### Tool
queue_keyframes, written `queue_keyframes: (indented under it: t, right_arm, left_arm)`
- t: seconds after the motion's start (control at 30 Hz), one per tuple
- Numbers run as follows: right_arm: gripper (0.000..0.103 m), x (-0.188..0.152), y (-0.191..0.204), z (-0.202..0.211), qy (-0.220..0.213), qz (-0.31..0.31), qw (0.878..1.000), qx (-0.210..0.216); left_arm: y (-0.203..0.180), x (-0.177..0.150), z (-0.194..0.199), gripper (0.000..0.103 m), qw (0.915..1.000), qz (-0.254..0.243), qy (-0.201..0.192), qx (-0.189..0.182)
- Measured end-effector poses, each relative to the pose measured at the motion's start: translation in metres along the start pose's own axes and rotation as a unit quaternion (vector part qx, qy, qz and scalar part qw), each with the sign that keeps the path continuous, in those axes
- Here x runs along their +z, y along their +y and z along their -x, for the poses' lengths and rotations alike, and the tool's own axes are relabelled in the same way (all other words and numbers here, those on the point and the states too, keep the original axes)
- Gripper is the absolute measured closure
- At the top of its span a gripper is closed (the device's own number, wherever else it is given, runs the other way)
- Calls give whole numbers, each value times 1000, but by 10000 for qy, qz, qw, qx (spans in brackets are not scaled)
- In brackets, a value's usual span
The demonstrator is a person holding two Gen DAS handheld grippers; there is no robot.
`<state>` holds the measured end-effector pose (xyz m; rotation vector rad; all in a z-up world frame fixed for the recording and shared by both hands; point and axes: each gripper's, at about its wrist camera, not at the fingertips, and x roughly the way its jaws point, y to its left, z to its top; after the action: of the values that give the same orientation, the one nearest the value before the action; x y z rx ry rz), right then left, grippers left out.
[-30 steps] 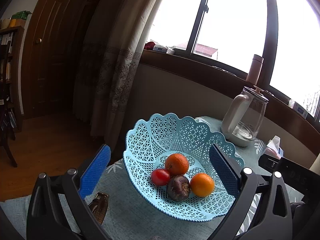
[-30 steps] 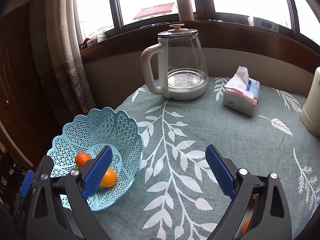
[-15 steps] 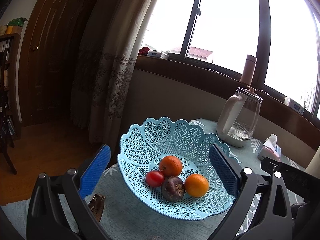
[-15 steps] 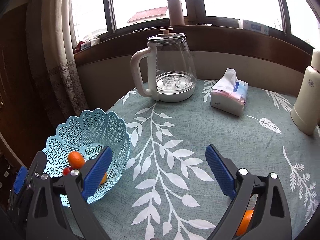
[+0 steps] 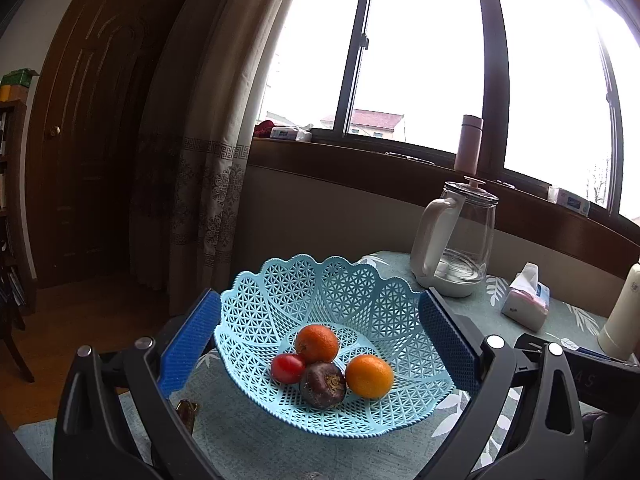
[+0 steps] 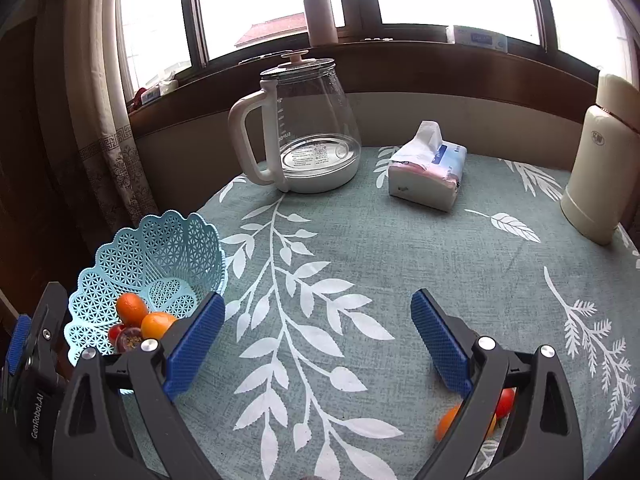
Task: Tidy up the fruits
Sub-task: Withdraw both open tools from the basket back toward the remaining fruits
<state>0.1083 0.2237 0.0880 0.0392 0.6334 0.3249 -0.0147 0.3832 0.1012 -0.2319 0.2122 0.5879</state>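
A light blue lattice basket [image 5: 280, 304] [image 6: 160, 248] stands at the table's left edge. It holds two oranges [image 5: 317, 343] [image 5: 369, 375], a red tomato [image 5: 287, 368] and a dark purple fruit [image 5: 322, 384]. My left gripper [image 5: 320, 344] is open, its blue pads flanking the basket from in front, nothing between them. My right gripper [image 6: 316, 340] is open over bare tablecloth. Behind its right finger lie an orange [image 6: 446, 424] and a red fruit [image 6: 505, 402], partly hidden. A small brown object [image 5: 187, 410] lies near the left finger in the left wrist view.
A glass kettle [image 6: 304, 132] with a white handle stands at the back, a tissue pack [image 6: 430, 172] to its right, and a cream flask [image 6: 598, 176] at the far right. A teal leaf-print cloth [image 6: 320, 248] covers the table. Curtain and window sill lie behind.
Both grippers have drawn back and risen slightly. The basket looks smaller and farther left in the right wrist view, and the loose fruits at lower right have come into sight. Both stay open.
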Motion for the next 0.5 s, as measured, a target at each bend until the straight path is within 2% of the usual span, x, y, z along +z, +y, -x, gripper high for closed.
queue_keyframes:
  t: [0.5]
  right_arm:
    - [9, -16, -41, 22, -54, -483, 9986, -187]
  left_arm:
    - [-18, -5, 0, 3, 9991, -404, 8, -128]
